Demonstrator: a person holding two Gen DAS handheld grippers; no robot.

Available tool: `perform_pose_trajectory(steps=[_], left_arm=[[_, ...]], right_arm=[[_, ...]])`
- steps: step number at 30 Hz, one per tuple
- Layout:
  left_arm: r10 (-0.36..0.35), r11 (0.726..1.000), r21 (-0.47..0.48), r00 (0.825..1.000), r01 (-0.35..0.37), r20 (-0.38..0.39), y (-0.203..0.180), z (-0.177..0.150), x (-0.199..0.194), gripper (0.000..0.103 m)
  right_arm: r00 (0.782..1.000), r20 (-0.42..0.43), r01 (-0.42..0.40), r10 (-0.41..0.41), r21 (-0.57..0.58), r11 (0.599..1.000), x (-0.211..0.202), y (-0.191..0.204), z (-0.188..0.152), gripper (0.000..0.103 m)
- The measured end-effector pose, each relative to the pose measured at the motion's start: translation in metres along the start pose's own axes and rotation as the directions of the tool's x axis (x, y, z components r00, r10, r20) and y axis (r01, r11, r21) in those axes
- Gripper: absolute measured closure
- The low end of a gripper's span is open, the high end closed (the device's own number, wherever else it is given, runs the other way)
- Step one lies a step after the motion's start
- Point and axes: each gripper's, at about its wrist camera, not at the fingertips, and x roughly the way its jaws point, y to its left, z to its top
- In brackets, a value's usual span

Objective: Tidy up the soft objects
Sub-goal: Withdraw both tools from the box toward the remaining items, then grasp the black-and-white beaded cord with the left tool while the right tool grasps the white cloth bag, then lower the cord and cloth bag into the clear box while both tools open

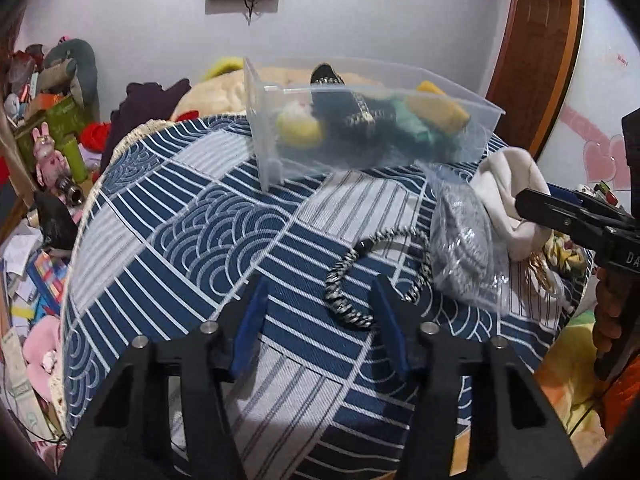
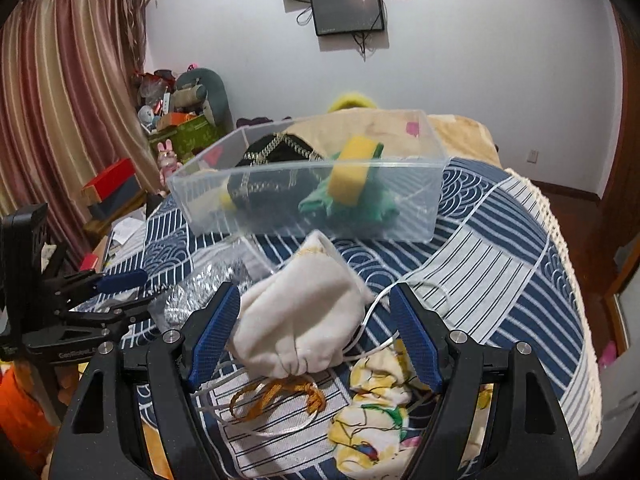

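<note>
A clear plastic bin stands at the far side of the blue patterned cloth, holding yellow, black and green soft items. My left gripper is open above the cloth, with a black-and-white braided cord lying between its fingers. My right gripper is open, its fingers on either side of a white drawstring pouch. A grey item in a clear bag lies left of the pouch. A yellow printed cloth and an orange cord lie near me.
The blue patterned cloth covers a rounded surface with a fringed edge. Toys, boxes and papers clutter the floor at the left. A curtain hangs at left and a screen is on the back wall.
</note>
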Motion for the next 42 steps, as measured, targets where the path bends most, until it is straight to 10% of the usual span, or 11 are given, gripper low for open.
perform_pose_trajectory(steps=[10,17,42], left_arm=[[-0.024,0.999,0.026,0.999,0.023,0.023,-0.011,-0.006,-0.005,0.087],[-0.003,1.000,-0.017,0.999,0.004,0.041,-0.002,-0.001,-0.008,0.095],[-0.003,0.999,0.035,0.964,-0.007,0.264,-0.010,0.070,-0.059,0.097]], right_arm=[[1.000,-0.016,-0.015,0.014,-0.036,0.999,0.005,0.011,-0.007,0.066],[1.000,0.018,-0.010,0.010,-0.026,1.000,-0.004,0.007,-0.004,0.084],[0.979,0.201,0.018,-0.022,0.021,1.000,-0.048,-0.009,0.040,0.086]])
